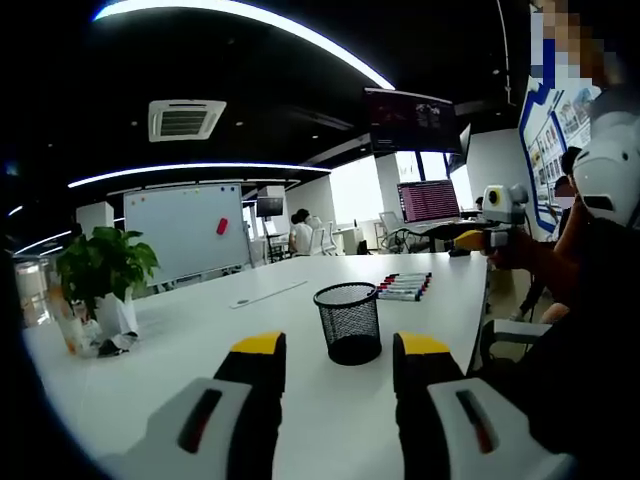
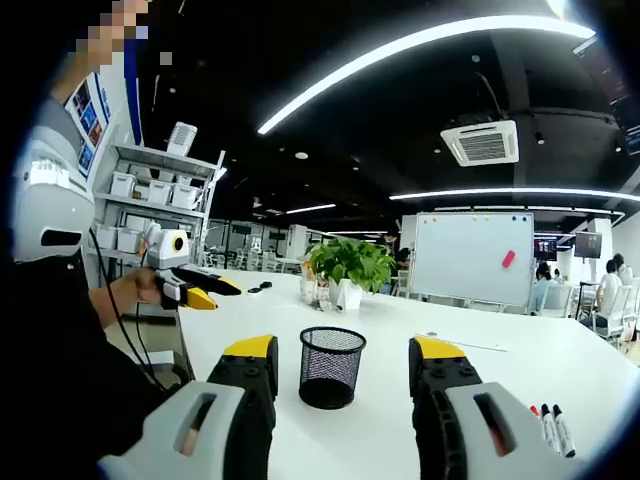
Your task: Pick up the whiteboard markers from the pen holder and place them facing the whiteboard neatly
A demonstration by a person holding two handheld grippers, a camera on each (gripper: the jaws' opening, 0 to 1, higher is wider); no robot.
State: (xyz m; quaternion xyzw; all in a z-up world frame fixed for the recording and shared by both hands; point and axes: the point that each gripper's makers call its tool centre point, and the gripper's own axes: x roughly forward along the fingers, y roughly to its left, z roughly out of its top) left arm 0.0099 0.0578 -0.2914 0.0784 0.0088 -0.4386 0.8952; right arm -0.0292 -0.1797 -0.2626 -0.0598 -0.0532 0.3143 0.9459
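Observation:
A black mesh pen holder stands upright on the white table, just ahead of my open left gripper, whose jaws hold nothing. No marker sticks out above its rim. Beyond it, several whiteboard markers lie side by side in a row. In the right gripper view the pen holder sits between and just past the tips of my open, empty right gripper, and the markers lie at the lower right. The right gripper hovers over the table's far side, and the left gripper is held at the left.
A potted plant stands at the table's left, with a whiteboard on a stand behind it. A long thin ruler lies mid-table. People sit at desks with screens beyond. The table edge runs close to the person's body.

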